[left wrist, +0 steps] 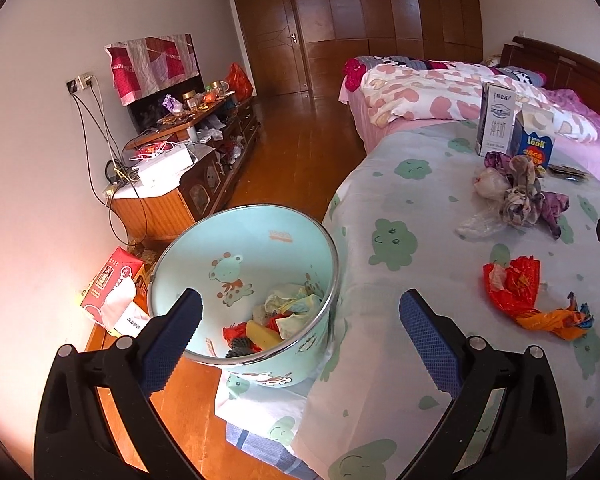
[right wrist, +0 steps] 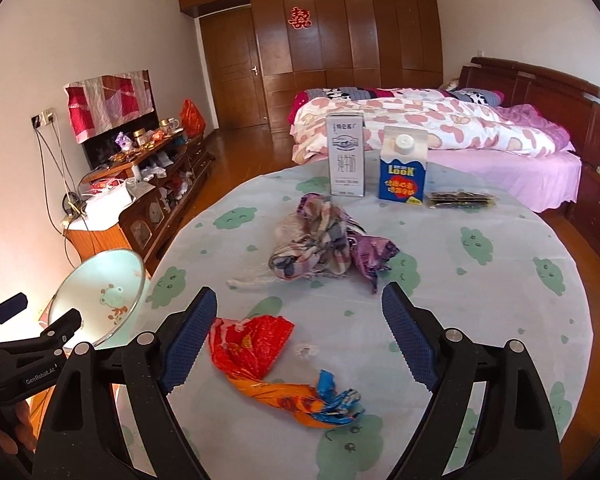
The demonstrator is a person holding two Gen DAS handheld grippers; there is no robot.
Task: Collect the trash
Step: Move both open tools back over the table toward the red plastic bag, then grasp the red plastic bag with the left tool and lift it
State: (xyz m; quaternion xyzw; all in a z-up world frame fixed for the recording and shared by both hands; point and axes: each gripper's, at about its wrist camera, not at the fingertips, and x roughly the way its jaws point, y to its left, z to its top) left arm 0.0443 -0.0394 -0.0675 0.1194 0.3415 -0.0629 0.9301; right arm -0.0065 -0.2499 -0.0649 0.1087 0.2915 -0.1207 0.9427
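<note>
Pale mint tablecloth (right wrist: 440,300) with green cloud faces; red-and-orange crumpled wrapper (right wrist: 256,344) with a blue end; plaid grey-pink and purple wrappers (right wrist: 324,248); mint bin (left wrist: 260,240) with cartoon bears; blue carton (right wrist: 403,174); grey-white carton (right wrist: 347,156).

Beyond the bench (right wrist: 480,280) under its cloud-print cloth I see a bed (right wrist: 440,136) with a pink heart-patterned quilt and a dark wooden headboard (right wrist: 540,84). A wooden wardrobe (right wrist: 340,40) carries a red paper emblem (right wrist: 299,18). Left, a cluttered low cabinet (left wrist: 204,148) runs along the wall beneath a patchwork-draped television (left wrist: 152,80).
</note>
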